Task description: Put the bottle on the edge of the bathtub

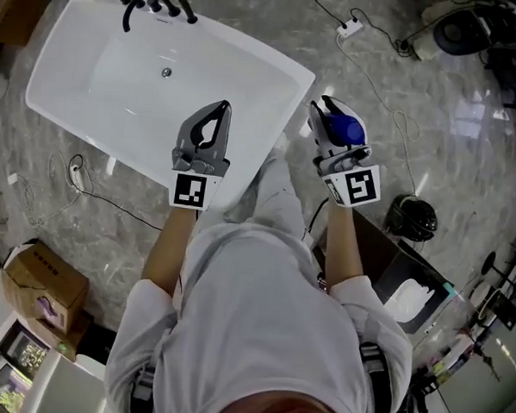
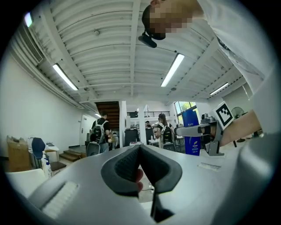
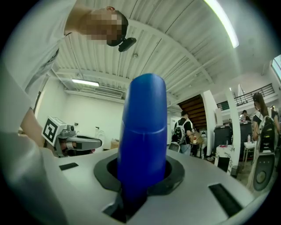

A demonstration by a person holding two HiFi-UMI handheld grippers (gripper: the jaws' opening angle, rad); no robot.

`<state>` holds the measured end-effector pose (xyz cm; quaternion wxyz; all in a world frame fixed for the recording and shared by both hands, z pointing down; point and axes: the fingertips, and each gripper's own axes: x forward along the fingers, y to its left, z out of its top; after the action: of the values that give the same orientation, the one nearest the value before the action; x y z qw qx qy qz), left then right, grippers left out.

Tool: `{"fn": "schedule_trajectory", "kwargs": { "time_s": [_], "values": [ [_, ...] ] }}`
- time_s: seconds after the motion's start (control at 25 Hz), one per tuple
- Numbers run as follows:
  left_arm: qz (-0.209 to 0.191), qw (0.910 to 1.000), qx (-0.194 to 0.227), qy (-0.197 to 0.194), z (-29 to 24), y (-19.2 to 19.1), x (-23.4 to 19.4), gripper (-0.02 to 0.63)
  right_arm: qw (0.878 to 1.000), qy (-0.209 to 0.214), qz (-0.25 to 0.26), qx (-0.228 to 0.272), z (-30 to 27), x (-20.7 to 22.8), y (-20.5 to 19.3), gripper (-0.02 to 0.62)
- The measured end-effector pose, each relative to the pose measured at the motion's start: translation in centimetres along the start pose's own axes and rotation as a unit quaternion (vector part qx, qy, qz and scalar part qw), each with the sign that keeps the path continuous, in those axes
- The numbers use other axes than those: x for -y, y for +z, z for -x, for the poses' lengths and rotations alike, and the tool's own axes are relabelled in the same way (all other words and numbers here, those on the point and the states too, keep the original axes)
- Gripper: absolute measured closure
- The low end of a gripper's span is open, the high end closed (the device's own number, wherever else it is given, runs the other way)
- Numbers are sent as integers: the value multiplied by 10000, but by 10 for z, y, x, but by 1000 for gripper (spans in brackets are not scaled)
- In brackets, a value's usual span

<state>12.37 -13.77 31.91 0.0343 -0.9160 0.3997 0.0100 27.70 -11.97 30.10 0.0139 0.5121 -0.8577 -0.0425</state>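
Observation:
The blue bottle (image 1: 343, 128) is clamped in my right gripper (image 1: 335, 128), which I hold in the air to the right of the white bathtub (image 1: 274, 73), near its right corner. In the right gripper view the bottle (image 3: 142, 127) stands up between the jaws and fills the middle of the picture. My left gripper (image 1: 218, 113) is shut and empty, held above the tub's near rim. In its own view the left gripper (image 2: 139, 147) has its tips together, and the bottle (image 2: 191, 132) shows off to the right.
A black faucet (image 1: 152, 4) sits at the tub's far end and a drain (image 1: 166, 71) in its floor. On the marble floor lie a power strip (image 1: 349, 27) with cables, a black round object (image 1: 411, 216) and a cardboard box (image 1: 42, 285). People stand in the background.

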Motion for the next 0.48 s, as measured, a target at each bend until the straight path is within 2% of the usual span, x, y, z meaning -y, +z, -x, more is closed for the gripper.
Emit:
{"fn": "schedule_trajectory", "kwargs": {
  "time_s": [0.12,0.32,0.48],
  "values": [
    [-145,9997,-52,195,-35,-20,-14,609,9995,288,25,118,-31,34,-19,514],
    [-134,9993,-64,356,-86,-62,-34,609,9979,629,12,181,-80,75,-63,514],
    [213,9992,-93,322,-113,-98,-46,609,9963,844,-6,171,-111,89,-99,514]
  ]
}}
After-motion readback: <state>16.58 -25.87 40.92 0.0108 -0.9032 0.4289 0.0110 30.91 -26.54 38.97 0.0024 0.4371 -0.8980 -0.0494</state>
